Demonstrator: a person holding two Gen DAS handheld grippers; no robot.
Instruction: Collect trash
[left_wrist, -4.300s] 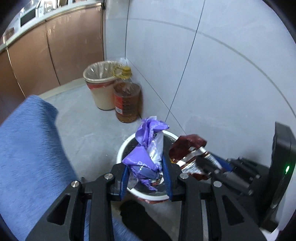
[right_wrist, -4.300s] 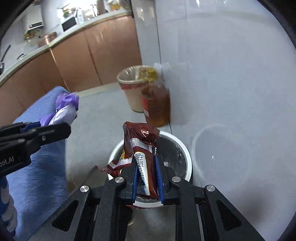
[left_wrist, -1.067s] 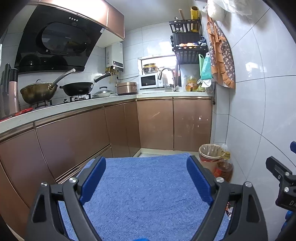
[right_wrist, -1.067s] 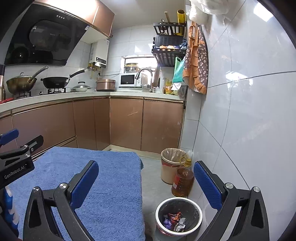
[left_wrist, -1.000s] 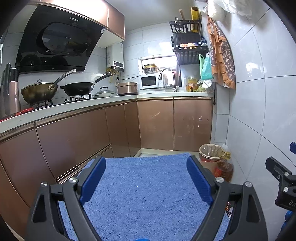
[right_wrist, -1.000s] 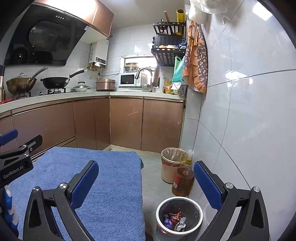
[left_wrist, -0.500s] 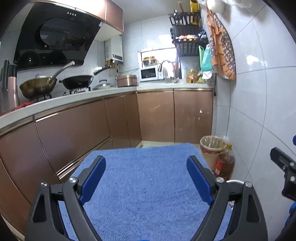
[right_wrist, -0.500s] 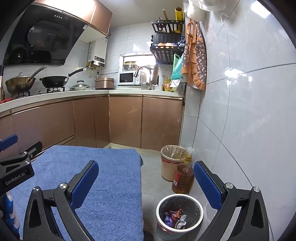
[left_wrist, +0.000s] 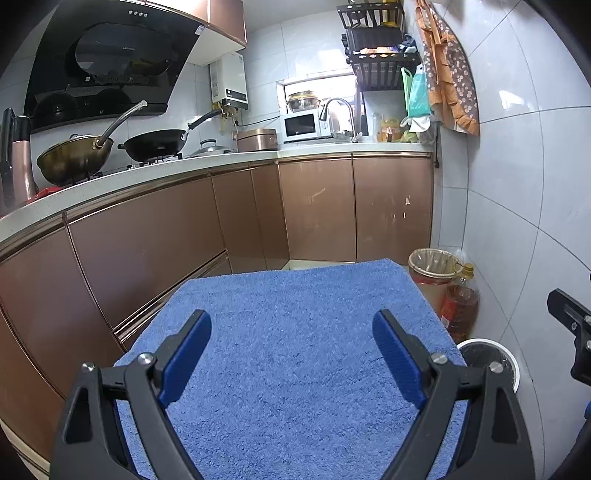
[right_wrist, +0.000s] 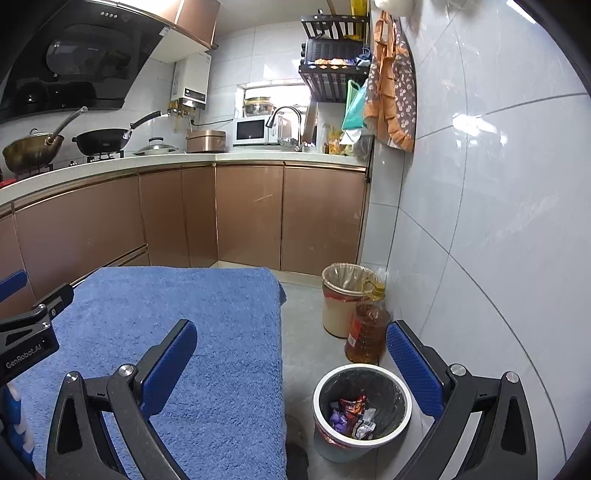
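Blue towel (left_wrist: 295, 354) covers my tabletop; both my left gripper (left_wrist: 291, 350) and right gripper (right_wrist: 291, 354) have jaws spread, holding nothing. Wrappers (right_wrist: 351, 415) lie in the white bin (right_wrist: 404, 413) on the floor.

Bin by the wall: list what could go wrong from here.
1. The bin stands on the floor close beside the oil bottle; a careless reach down with the right tool might knock the bottle over.
2. Both tools are open and empty over the blue towel; lowering the left tool could snag its pile.
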